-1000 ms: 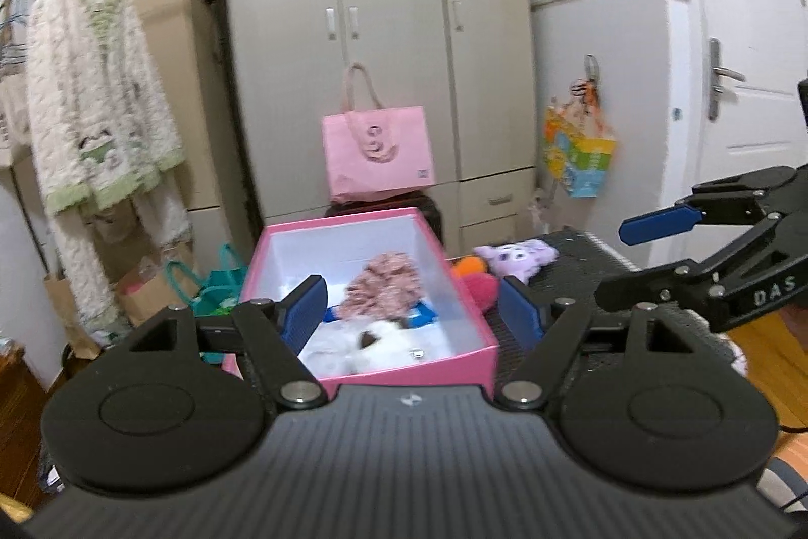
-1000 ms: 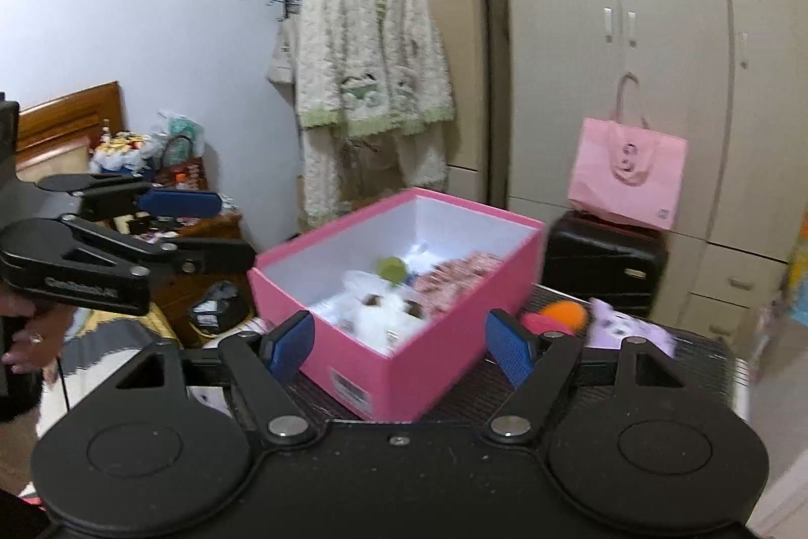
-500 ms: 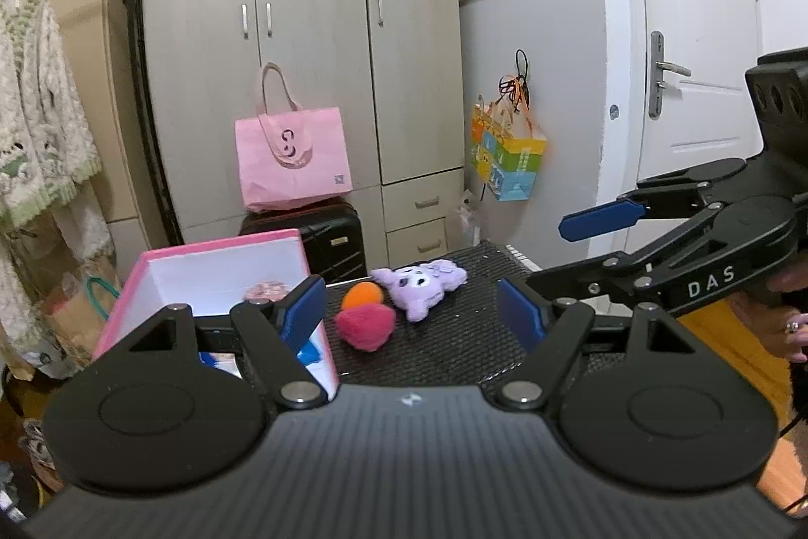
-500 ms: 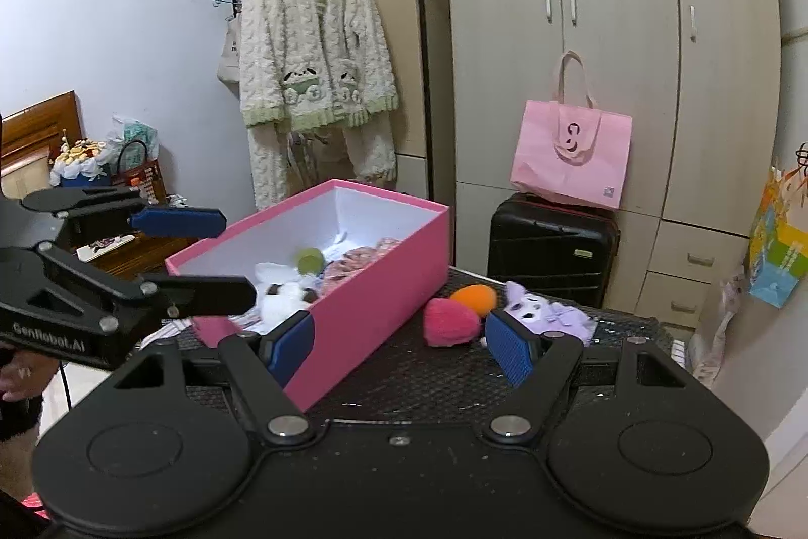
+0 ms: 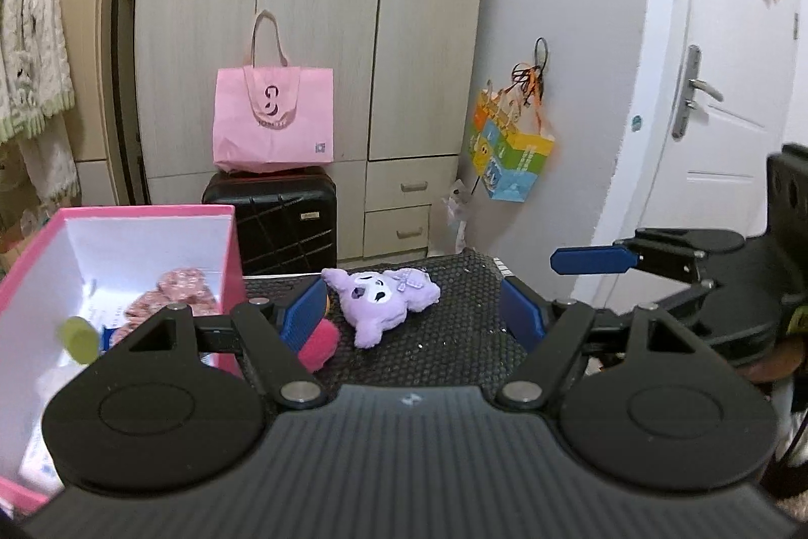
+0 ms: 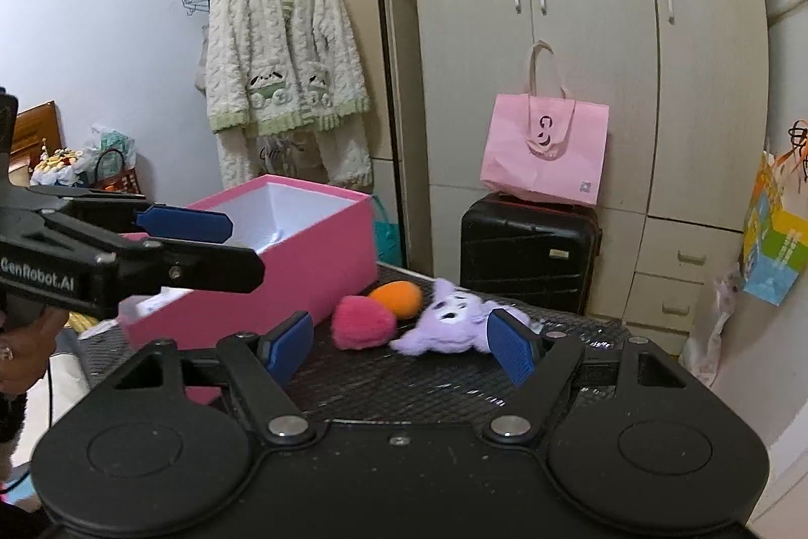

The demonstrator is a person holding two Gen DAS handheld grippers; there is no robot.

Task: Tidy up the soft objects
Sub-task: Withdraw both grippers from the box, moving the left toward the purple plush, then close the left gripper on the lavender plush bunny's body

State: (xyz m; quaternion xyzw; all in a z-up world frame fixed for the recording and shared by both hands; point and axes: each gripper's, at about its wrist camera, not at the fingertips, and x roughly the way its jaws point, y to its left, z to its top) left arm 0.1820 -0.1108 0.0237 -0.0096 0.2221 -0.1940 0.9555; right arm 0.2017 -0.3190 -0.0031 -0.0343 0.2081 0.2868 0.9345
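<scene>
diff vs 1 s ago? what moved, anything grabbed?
Both grippers swung away from the pink box toward the toys beside it. The left gripper now frames the purple plush; the right gripper frames the pink pompom, orange ball and the plush. Nothing was grabbed or released: both sets of jaws are as open and empty as before. Toys, box and its contents have not moved.

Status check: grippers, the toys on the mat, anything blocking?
Left gripper and right gripper open, empty. Purple plush, pink puff, orange ball lie beside pink box. Nothing blocking.
</scene>
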